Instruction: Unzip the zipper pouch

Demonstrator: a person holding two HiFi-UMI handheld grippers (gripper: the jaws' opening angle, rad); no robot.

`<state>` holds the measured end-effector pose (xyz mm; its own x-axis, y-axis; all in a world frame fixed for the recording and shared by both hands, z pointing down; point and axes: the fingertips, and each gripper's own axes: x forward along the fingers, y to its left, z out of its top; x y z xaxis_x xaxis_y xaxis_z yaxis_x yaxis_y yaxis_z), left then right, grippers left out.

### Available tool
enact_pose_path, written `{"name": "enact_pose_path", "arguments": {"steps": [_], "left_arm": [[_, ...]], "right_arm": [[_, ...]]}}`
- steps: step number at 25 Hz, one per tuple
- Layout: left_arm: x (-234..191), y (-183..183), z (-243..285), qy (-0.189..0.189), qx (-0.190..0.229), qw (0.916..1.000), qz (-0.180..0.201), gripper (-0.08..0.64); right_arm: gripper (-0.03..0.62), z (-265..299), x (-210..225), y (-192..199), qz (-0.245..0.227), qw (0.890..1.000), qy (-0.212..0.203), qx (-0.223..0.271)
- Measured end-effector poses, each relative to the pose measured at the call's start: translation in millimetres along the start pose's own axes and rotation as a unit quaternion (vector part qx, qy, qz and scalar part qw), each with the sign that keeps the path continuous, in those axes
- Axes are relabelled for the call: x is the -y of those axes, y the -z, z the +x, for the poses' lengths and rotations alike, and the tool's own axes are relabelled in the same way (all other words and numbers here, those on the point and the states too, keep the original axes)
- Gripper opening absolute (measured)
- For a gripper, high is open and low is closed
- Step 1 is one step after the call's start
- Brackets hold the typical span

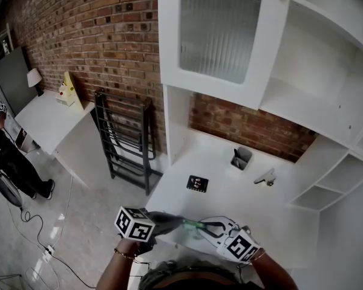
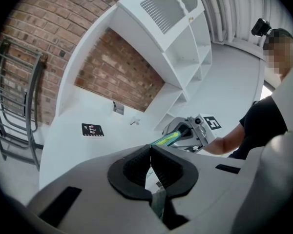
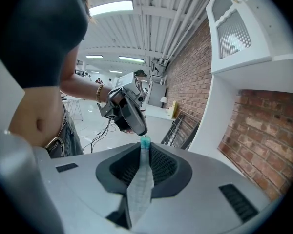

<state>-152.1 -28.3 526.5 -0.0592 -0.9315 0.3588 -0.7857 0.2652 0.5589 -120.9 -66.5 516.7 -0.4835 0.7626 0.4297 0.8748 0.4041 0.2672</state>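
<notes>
The zipper pouch [image 1: 213, 229], pale with a green zipper [image 1: 193, 225], hangs stretched between my two grippers above the near edge of the white desk [image 1: 230, 201]. My left gripper [image 1: 180, 223] is shut on a thin piece at the pouch's zipper end; in the left gripper view the yellow-green zipper [image 2: 167, 139] runs from my closed jaws [image 2: 151, 147] toward the right gripper [image 2: 188, 130]. My right gripper [image 1: 208, 227] is shut on the pouch's other end. In the right gripper view the translucent pouch fabric [image 3: 139, 184] lies between its jaws [image 3: 145, 145], with the teal zipper end [image 3: 145, 141] at their tip, just below the left gripper [image 3: 129, 113].
On the desk lie a black marker card [image 1: 197, 183], a small grey holder [image 1: 241, 157] and a small pale object [image 1: 265, 177]. An open cabinet door [image 1: 221, 35] hangs above. A black folded rack [image 1: 130, 138] leans on the brick wall; a person [image 1: 12, 162] stands far left.
</notes>
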Motion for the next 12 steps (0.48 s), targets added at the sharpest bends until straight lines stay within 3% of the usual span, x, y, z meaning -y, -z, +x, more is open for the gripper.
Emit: {"name": "enact_pose_path", "arguments": {"steps": [12], "left_arm": [[-9,9,-11,-0.015,0.003,0.9998,-0.013,0.006]], "right_arm": [[0.051,-2,-2,2,0.010,1.000,0.004,0.006]]}}
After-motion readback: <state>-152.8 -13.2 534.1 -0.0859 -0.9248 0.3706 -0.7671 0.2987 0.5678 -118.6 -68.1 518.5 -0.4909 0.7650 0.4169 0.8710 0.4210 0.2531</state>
